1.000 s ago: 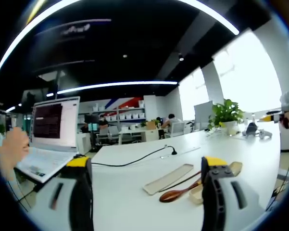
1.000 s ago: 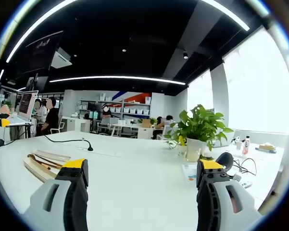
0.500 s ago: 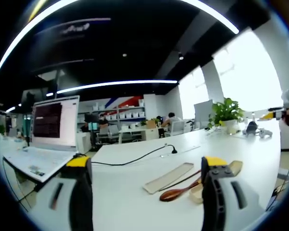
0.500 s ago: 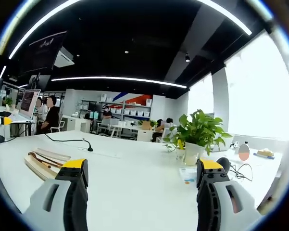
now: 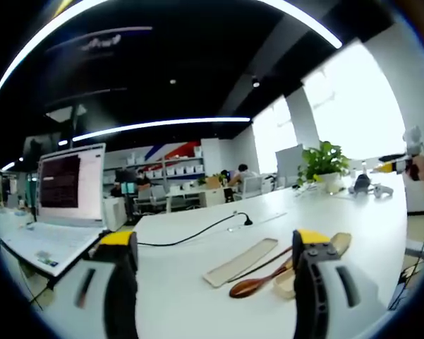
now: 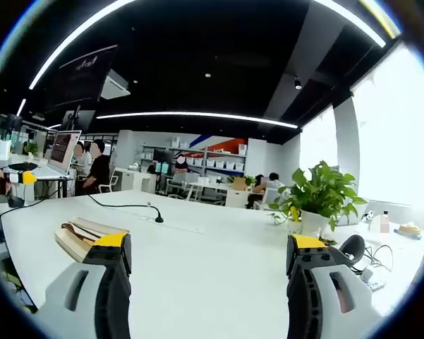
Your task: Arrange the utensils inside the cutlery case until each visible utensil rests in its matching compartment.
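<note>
Both views were shifted slightly; wooden cutlery case and brown spoon unmoved on white tabletop; both grippers' fingers held wide, empty.

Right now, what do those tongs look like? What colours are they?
Both pairs look alike. The left tongs and the right tongs each have two chunky light grey arms with a dark slot in the side. Each arm turns black near the end and wears a bright yellow cap on its tip. The black part beside the yellow shows small round bolts.
</note>
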`<state>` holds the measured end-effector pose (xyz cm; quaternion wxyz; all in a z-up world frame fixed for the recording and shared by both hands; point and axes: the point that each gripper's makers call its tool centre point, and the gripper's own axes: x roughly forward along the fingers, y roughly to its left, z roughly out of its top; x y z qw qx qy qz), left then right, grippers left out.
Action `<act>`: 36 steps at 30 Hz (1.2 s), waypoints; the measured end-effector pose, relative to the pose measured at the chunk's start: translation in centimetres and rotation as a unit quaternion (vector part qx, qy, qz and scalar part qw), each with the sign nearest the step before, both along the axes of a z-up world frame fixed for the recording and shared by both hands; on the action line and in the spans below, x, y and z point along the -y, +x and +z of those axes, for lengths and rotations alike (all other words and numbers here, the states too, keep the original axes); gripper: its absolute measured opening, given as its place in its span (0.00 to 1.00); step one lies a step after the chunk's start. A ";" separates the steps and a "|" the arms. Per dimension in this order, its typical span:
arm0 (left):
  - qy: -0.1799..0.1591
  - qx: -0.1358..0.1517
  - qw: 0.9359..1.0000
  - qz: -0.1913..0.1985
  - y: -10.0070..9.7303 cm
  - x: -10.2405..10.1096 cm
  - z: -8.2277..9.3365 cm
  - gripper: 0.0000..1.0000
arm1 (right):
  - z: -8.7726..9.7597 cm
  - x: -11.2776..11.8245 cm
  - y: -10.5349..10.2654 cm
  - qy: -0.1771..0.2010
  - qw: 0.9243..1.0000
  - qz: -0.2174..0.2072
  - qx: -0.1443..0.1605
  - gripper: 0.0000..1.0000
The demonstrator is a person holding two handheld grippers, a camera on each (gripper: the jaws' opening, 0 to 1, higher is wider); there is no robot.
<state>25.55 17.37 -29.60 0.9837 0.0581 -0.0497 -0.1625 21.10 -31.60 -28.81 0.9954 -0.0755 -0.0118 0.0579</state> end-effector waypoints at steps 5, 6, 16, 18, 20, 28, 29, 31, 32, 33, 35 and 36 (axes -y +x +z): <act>0.029 -0.020 0.999 -0.029 0.9 1.0 -0.4 0.93 | 0.3 -0.9 1.5 -0.012 1.000 0.022 -0.013 0.92; 0.037 -0.025 0.998 -0.036 1.1 1.3 -0.4 0.93 | 0.4 -1.1 1.8 -0.018 0.999 0.024 -0.014 0.92; 0.070 -0.033 0.994 -0.080 1.8 3.4 0.8 0.86 | 0.9 -2.8 4.3 -0.031 0.997 0.062 -0.021 0.92; 0.082 -0.039 0.992 -0.092 1.9 4.0 0.7 0.83 | 0.7 -3.2 4.5 -0.030 0.997 0.070 -0.026 0.91; 0.105 -0.052 0.988 -0.099 2.0 4.2 0.2 0.82 | 0.6 -3.5 4.7 -0.033 0.996 0.077 -0.029 0.91; 0.152 -0.050 0.982 -0.100 3.0 4.7 0.0 0.77 | 0.3 -3.6 5.1 -0.045 0.995 0.087 -0.036 0.87; 0.160 -0.053 0.981 -0.098 3.1 4.6 -0.2 0.77 | 0.3 -3.6 5.2 -0.045 0.995 0.086 -0.036 0.86; 0.171 -0.059 0.978 -0.104 3.2 4.9 -0.5 0.74 | 0.1 -3.9 5.5 -0.054 0.993 0.092 -0.041 0.82; 0.174 -0.062 0.976 -0.112 3.2 5.3 -0.6 0.70 | 0.1 -4.1 5.6 -0.054 0.993 0.096 -0.041 0.81; 0.179 -0.066 0.974 -0.120 3.1 5.6 -0.8 0.68 | 0.1 -4.2 5.8 -0.053 0.993 0.100 -0.042 0.81; 0.194 -0.079 0.969 -0.131 3.1 6.1 -1.4 0.69 | 0.1 -4.6 6.1 -0.055 0.992 0.108 -0.045 0.81; 0.199 -0.086 0.967 -0.135 3.1 6.2 -1.6 0.73 | 0.1 -4.7 6.2 -0.059 0.991 0.110 -0.045 0.81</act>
